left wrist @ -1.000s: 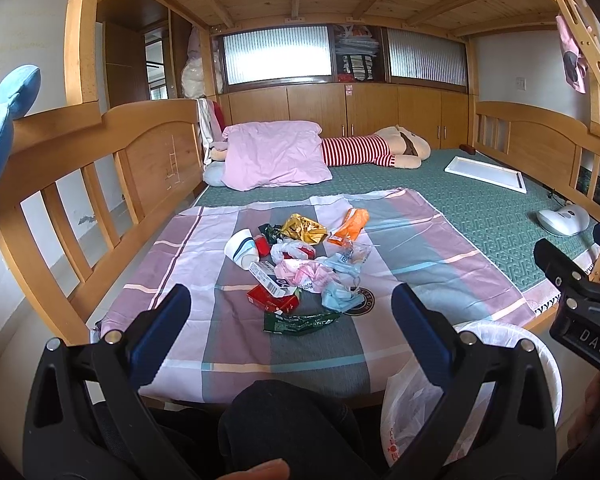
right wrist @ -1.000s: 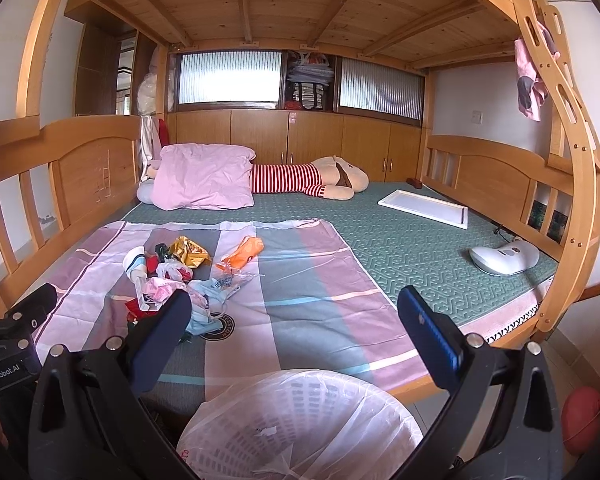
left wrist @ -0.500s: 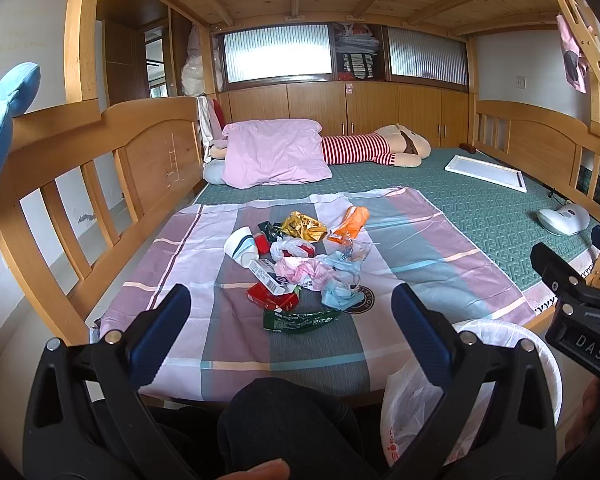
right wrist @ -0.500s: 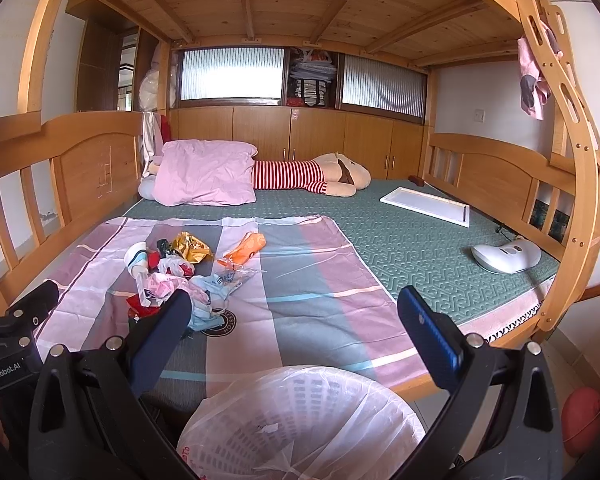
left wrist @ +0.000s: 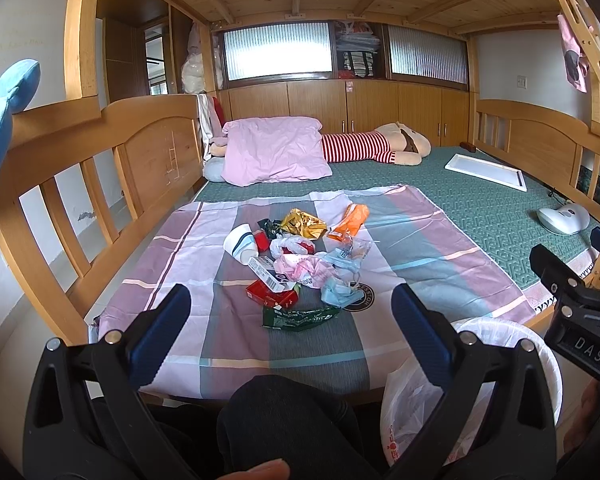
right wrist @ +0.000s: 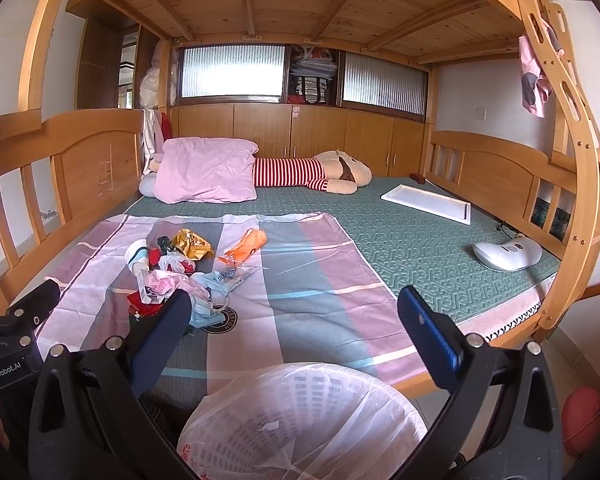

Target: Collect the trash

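Just one trash pile (left wrist: 300, 264), one wastebasket (right wrist: 300, 420).

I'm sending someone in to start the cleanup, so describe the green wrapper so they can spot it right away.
On the bed lies a pink-and-grey checked sheet with a trash pile in its middle. The green wrapper is the flat, dark green packet at the pile's near edge, just in front of the red packet.

Both grippers held low, jaws wide apart

The left gripper (left wrist: 290, 320) fills the bottom of its frame, blue-padded fingers (left wrist: 160, 330) spread. The right gripper (right wrist: 296, 320) matches it, empty. A dark-clad knee (left wrist: 284, 412) sits at bottom centre, a fingertip (left wrist: 256, 471) below.
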The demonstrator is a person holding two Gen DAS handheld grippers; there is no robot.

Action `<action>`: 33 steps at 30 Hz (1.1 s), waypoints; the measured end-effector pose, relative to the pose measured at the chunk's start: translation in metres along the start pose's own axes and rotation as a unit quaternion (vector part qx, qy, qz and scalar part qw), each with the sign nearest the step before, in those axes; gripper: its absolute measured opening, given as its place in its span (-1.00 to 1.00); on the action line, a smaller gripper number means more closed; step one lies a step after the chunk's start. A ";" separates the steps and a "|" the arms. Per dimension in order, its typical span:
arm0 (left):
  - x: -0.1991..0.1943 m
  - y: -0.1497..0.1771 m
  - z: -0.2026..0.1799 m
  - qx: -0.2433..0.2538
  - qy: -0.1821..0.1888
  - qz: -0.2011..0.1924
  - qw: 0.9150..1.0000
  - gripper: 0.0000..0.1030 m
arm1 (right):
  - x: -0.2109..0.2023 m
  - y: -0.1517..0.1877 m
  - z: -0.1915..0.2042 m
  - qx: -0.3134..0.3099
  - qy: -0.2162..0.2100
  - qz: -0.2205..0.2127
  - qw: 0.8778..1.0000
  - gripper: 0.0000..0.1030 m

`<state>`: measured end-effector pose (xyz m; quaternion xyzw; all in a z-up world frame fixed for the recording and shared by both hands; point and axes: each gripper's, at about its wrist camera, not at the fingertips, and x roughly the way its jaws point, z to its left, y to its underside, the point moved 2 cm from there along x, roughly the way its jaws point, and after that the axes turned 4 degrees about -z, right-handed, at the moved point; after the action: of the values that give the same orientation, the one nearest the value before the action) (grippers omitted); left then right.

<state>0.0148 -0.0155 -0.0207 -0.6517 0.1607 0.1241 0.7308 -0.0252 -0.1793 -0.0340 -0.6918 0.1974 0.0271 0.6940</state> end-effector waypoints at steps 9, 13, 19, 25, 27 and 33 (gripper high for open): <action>0.001 0.002 0.000 0.000 0.000 0.000 1.000 0.94 | 0.002 -0.001 0.000 -0.002 -0.002 0.003 1.000 0.94; 0.002 0.001 0.003 -0.001 0.000 0.001 1.000 0.94 | 0.002 0.000 -0.001 -0.001 -0.003 0.007 1.000 0.94; 0.002 0.001 0.003 -0.001 0.000 0.001 1.000 0.94 | 0.003 -0.001 0.000 -0.001 -0.003 0.007 1.000 0.94; 0.002 0.000 0.003 -0.001 0.000 0.001 1.000 0.94 | 0.002 0.000 0.000 -0.001 -0.003 0.008 1.000 0.94; 0.002 0.002 0.003 -0.001 0.000 0.002 1.000 0.94 | 0.003 0.000 -0.001 -0.001 -0.003 0.009 1.000 0.94; 0.002 0.005 0.001 -0.001 0.000 0.003 1.000 0.94 | 0.004 0.001 0.001 -0.002 -0.005 0.011 1.000 0.94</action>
<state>0.0147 -0.0138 -0.0256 -0.6523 0.1623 0.1260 0.7296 -0.0218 -0.1796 -0.0364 -0.6906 0.2017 0.0383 0.6934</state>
